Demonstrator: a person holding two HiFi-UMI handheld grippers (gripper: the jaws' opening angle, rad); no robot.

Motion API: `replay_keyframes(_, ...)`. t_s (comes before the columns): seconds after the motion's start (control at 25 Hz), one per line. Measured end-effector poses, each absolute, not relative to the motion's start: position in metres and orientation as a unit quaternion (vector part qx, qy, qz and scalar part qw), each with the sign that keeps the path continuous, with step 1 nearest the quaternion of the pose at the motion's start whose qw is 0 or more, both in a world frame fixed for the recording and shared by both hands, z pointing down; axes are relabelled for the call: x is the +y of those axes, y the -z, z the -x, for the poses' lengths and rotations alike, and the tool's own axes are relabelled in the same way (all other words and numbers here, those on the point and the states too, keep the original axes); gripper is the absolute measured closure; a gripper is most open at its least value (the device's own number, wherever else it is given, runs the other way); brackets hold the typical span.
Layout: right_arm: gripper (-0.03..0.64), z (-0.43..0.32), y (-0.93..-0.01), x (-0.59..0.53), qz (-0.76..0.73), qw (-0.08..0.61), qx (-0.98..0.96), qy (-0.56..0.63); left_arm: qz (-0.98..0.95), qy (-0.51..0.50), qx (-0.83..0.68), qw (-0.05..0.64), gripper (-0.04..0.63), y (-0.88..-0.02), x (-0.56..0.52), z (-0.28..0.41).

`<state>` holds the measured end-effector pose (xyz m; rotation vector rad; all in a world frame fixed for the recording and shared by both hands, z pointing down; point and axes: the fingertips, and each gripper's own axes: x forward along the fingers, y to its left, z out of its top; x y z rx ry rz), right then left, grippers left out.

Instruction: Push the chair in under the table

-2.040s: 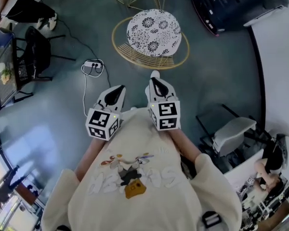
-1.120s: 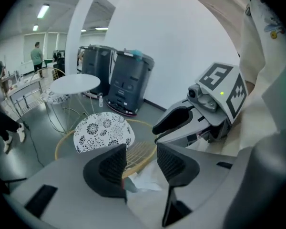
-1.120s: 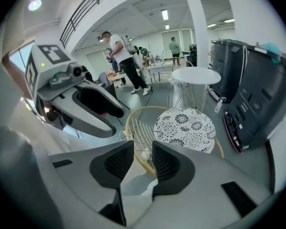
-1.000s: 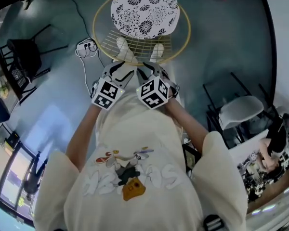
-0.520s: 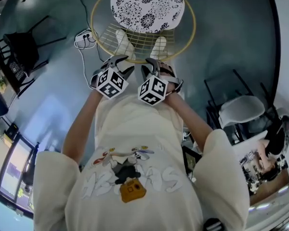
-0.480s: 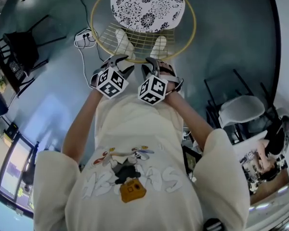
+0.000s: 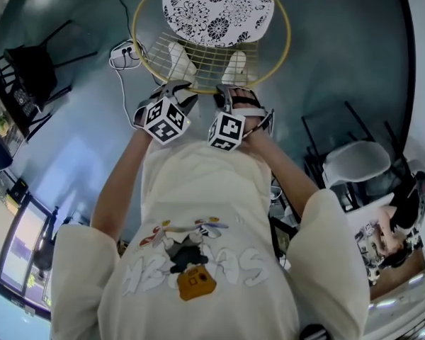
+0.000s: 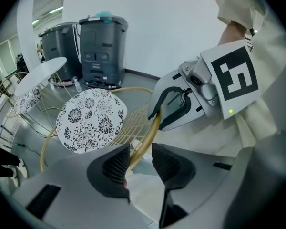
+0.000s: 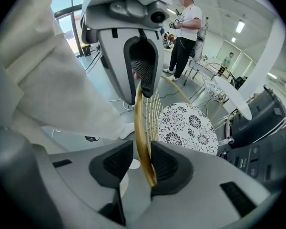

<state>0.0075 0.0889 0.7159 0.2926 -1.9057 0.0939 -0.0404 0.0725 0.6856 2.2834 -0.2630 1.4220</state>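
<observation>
left claw (image 7: 174, 89): lowered, jaws closing astride chair rim (image 7: 202, 91) | right claw (image 7: 235, 96): lowered astride rim

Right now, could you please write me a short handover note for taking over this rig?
Left gripper: open, jaws just closing around the gold back rim, not clamped.
Right gripper: open, jaws just opened, same rim between them.
Chair: before the person, white table beyond it, not pushed in.
Done: both grippers placed over the rim.
Left: grip and push the chair under the table.
</observation>
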Motion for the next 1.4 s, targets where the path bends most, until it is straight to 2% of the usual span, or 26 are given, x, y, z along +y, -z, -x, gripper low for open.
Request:
replay_keyframes(0.08, 0.507, -0.01, -0.719, 0.086, -0.125, 0.574, -0.809, -0.021, -0.817, -0.53, -0.084, 0.21, 0.466, -0.689, 0.074, 0.041)
replay_keyframes(0.12, 0.53, -0.01, -0.719, 0.083, -0.123, 0.575, -0.809, -0.015, -0.814, -0.541, -0.074, 0.2, 0.466, -0.691, 0.073, 0.042)
replay_keyframes(0.28, 0.535, -0.007, -0.716, 0.081, -0.115, 0.574, -0.81, -0.017, -0.801, -0.57, -0.039, 0.181, 0.466, -0.7, 0.072, 0.045)
replay_keyframes(0.52, 0.535, -0.012, -0.716, 0.088, -0.133, 0.572, -0.809, -0.022, -0.801, -0.578, -0.087, 0.127, 0.465, -0.699, 0.075, 0.041)
replay_keyframes(0.92, 0.534, -0.013, -0.712, 0.082, -0.134, 0.576, -0.806, -0.022, -0.796, -0.577, -0.11, 0.145, 0.448, -0.699, 0.072, 0.041)
replay_keyframes(1.12, 0.534, -0.011, -0.712, 0.084, -0.132, 0.578, -0.805, -0.016, -0.797, -0.582, -0.111, 0.118, 0.448, -0.699, 0.073, 0.043)
replay_keyframes(1.4, 0.535, -0.014, -0.713, 0.081, -0.127, 0.579, -0.805, -0.018, -0.798, -0.581, -0.092, 0.127, 0.449, -0.701, 0.071, 0.041)
